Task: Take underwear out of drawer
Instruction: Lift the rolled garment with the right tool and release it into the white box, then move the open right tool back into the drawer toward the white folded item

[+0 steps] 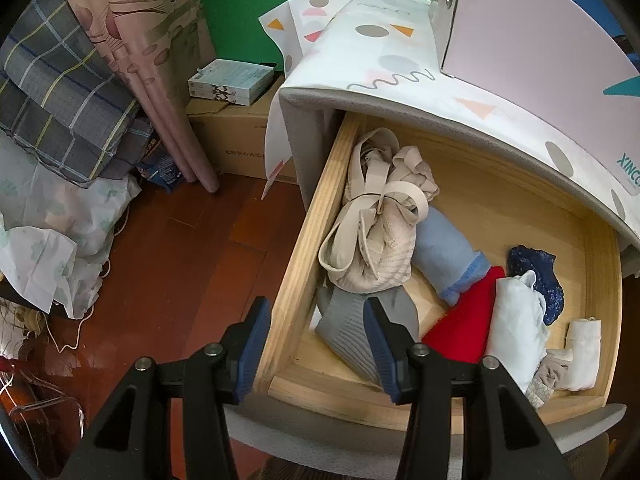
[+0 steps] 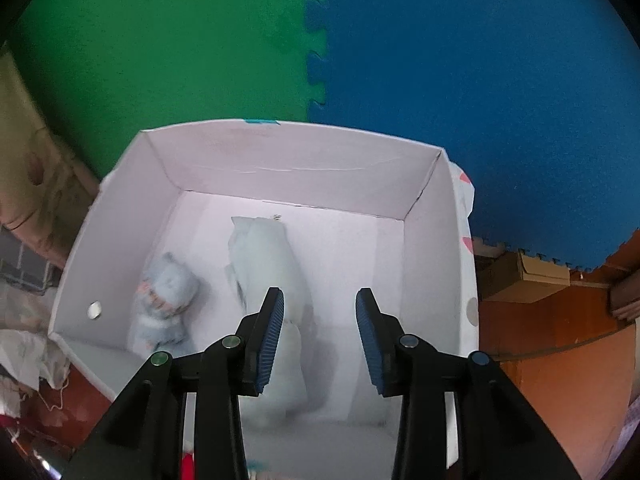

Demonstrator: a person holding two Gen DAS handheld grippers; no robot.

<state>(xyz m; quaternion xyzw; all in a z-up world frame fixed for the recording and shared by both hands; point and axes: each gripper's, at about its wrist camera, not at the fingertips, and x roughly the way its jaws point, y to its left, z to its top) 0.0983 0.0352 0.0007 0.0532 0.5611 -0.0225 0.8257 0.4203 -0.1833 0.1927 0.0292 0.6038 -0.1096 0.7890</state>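
Two pale garments (image 2: 272, 264), seemingly underwear, lie in box (image 2: 304, 168).

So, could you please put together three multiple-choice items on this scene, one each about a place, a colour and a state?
1. Where does the folded red garment lie?
A. on the floor
B. in the open wooden drawer
C. on the cardboard box

2. What colour are the pads on the fingers of the left gripper?
A. blue
B. yellow
C. white

3. What is the state of the right gripper above the white open-topped box?
A. shut on a cloth
B. open and holding nothing
C. out of view

Answers:
1 B, the red garment sits inside the wooden walls among the other clothes.
2 A, both ribbed pads show blue in the left wrist view.
3 B, its fingers stand apart with a pale garment lying on the box floor below.
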